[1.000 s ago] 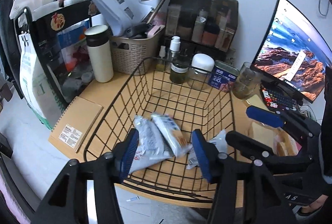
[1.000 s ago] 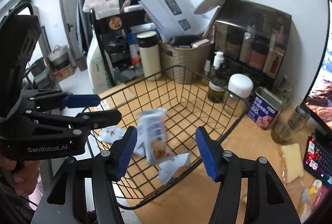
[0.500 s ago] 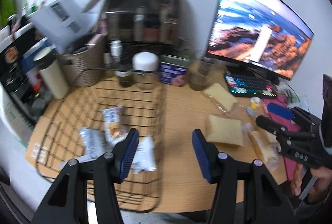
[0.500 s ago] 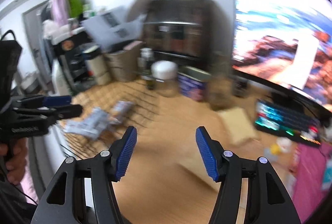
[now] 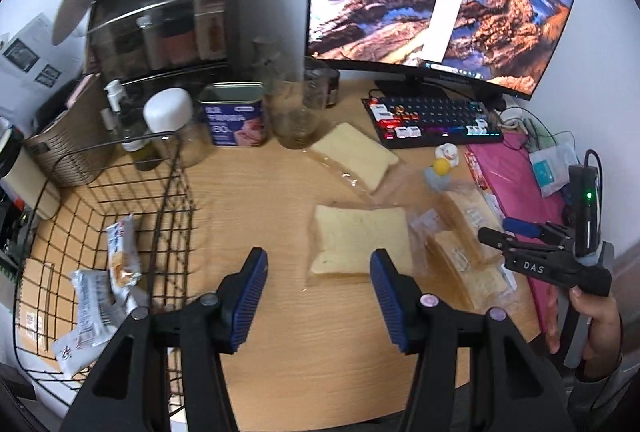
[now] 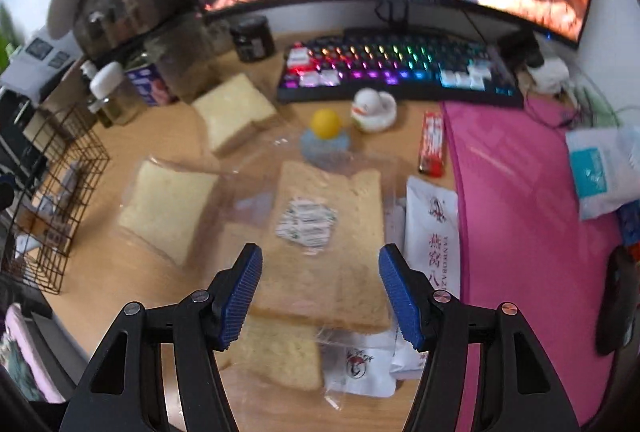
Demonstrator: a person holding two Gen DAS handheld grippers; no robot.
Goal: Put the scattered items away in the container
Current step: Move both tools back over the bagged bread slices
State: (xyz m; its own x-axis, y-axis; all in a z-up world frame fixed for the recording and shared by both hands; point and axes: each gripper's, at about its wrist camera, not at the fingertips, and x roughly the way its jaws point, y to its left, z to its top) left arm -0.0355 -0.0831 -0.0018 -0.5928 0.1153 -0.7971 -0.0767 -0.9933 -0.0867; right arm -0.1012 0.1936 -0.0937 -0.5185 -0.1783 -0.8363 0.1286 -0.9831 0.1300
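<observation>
Two grippers, the left gripper (image 5: 316, 284) and right gripper (image 6: 320, 288), have swung away from the wire basket (image 5: 176, 168) toward the loose bread, both parted about halfway and holding nothing. That suggests the last drop is done and another pickup is starting: soft square slices in crinkly clear bags (image 6: 328, 232) lie under the right jaws, another bagged slice (image 5: 356, 244) ahead of the left. Glossy snack packets (image 5: 100, 296) already sit inside the rigid black grid.

bread packs (image 6: 328, 232): 4 | basket (image 5: 176, 168): 1 | snack packets (image 5: 120, 256) in basket: 3 | keyboard (image 6: 400, 68): 1
</observation>
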